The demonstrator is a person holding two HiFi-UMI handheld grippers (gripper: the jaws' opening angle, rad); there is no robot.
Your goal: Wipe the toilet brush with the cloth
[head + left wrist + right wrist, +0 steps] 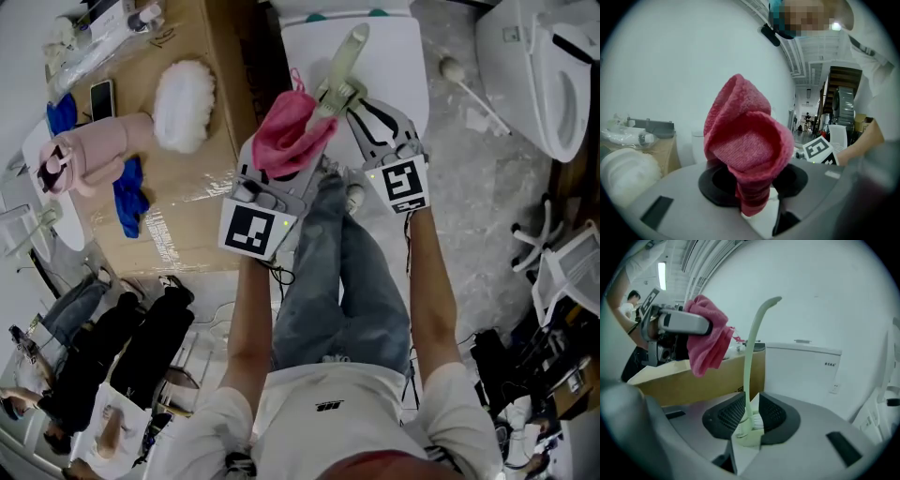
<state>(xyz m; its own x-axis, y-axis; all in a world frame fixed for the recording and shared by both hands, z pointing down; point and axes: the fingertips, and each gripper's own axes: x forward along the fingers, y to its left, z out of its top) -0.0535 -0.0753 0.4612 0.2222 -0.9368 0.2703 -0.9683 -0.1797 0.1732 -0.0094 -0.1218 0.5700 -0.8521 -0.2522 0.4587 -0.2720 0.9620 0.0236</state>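
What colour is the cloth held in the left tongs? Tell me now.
Pinkish red, plain, no pattern: the cloth shows best in the left gripper view.

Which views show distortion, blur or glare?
Head view: even light, sharp throughout. Left gripper view: fisheye, dark corners; pink cloth crisp, lower-right foreground smeared. Right gripper view: fisheye, dark corners; ceiling strip light blown out, toilet brush sharp.

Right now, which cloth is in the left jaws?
The red cloth, bunched between the left gripper's jaws. The blue cloths lie loose on the cardboard, away from both grippers.
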